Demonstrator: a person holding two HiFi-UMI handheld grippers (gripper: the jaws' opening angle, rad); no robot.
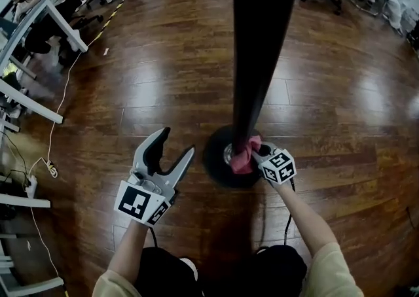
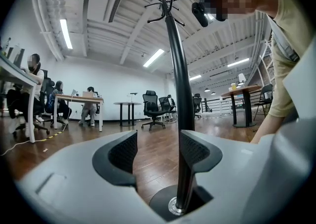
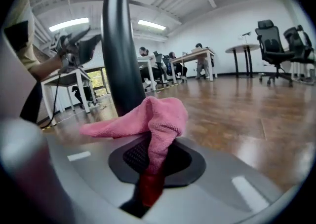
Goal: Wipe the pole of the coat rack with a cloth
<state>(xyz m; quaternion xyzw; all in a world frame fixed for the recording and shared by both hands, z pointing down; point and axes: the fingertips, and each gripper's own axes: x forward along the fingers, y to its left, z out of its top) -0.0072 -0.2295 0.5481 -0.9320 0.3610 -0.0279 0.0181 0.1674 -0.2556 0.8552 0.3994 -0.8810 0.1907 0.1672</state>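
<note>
Since the cloth (image 1: 245, 156) sits at the pole's foot, step: wipe under way, low end of a stroke, I judge.
Head view, pole (image 1: 258, 53): dark, upright, rises from round base (image 1: 216, 161) on wood floor (image 1: 150, 67).
Head view, R gripper (image 1: 256, 152): right at pole's foot. Pink cloth bunched betw. it & pole, touching pole just above base.
Head view, L gripper (image 1: 177, 141): just beside base, on its left, apart from pole. Jaws spread wide, nothing in them.
L gripper view, jaws: well apart, pads (image 2: 123, 151) bare, gap empty. Pole (image 2: 181, 94) stands beyond, near edge of the jaw at picture right; contact not shown. Hooks (image 2: 165, 1) at the top, far above.
R gripper view, jaws: closed tight on a fold of cloth (image 3: 155, 119). Rest of cloth flops out to the left, against pole (image 3: 121, 45) directly behind.
Next move, judged: run cloth up the pole w/ steady press, or go round the foot for the far side. Keep pinch firm so cloth doesn't slip out.
L gripper's job, judged: free to steady pole if coat rack rocks.
Progress: can't tell how much of pole is done.
</note>
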